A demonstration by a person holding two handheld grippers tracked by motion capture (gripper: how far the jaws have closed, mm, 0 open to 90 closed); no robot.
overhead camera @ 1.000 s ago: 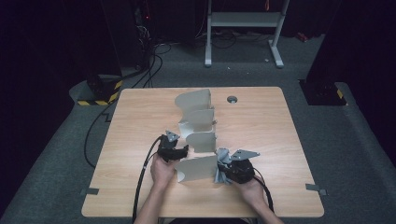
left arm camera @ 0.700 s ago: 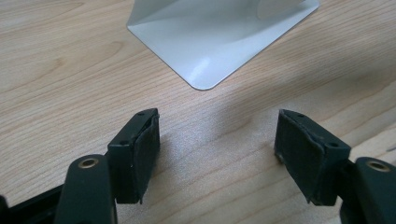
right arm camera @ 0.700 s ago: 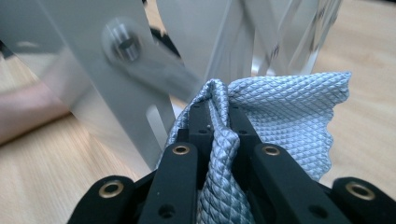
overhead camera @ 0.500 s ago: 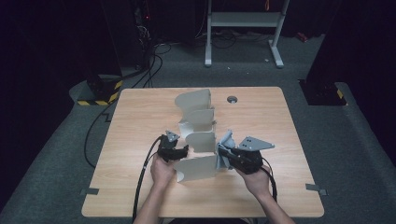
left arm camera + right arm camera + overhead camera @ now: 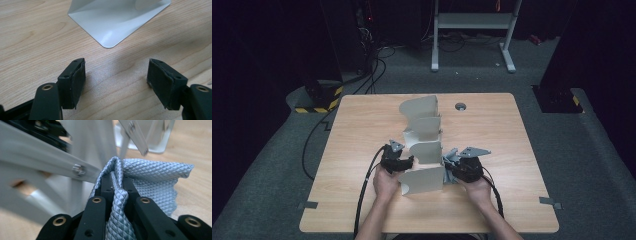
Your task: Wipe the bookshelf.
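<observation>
Blue-grey cloth (image 5: 152, 180) sits pinched between the closed jaws of the right gripper (image 5: 451, 165), just beside the white folding rack (image 5: 424, 145). Left gripper (image 5: 404, 162) rests against that rack's other side, jaws apart and empty.

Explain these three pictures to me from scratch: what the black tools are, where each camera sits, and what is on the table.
A person sits at a light wooden table and holds a black hand-held two-jaw gripper in each hand; there is no robot arm. The high view looks down from above the person's side, with the forearms coming in from the bottom. There the left gripper and the right gripper sit on either side of a pale grey folding rack of curved panels, which stands in the middle of the table.

The other two pictures come from small cameras riding on the grippers, looking along their jaws. In the left gripper view, the jaws stand open over bare wood, holding nothing, with a rounded corner of the rack's base ahead. In the right gripper view, the jaws are closed on a light blue quilted cloth, close to the rack.
</observation>
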